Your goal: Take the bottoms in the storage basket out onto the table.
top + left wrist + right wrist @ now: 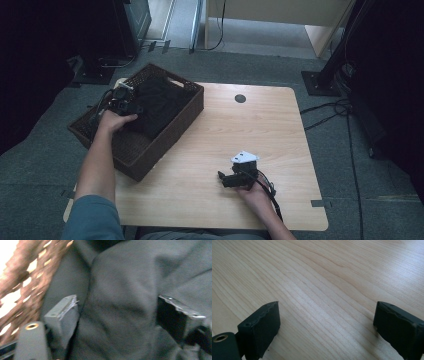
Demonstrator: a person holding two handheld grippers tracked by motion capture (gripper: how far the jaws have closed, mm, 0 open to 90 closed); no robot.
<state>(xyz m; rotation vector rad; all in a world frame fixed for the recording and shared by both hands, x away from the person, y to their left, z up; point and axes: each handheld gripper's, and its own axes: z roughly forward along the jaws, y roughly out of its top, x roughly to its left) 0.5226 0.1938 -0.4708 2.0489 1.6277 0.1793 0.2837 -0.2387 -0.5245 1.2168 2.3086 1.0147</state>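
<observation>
A dark, soft, crumpled cloth (160, 105) lies heaped inside the brown wicker basket (165, 137). The left gripper (117, 315) straddles it, jaws wide; the right gripper (327, 327), beside the basket, gapes empty.

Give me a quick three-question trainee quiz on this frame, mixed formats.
1. True or false: the dark cloth lies inside the wicker basket.
2. Multiple choice: where are the right tongs? A) in the basket; B) over bare wood on the table; C) on the floor.
3. Short answer: in the left gripper view, what lies between the jaws of the left tongs?

Key
1. True.
2. B; in the right gripper view the jaws stand apart with nothing between them.
3. A fold of the dark cloth; the jaws stand wide, and whether the pads press on it cannot be told.
</observation>
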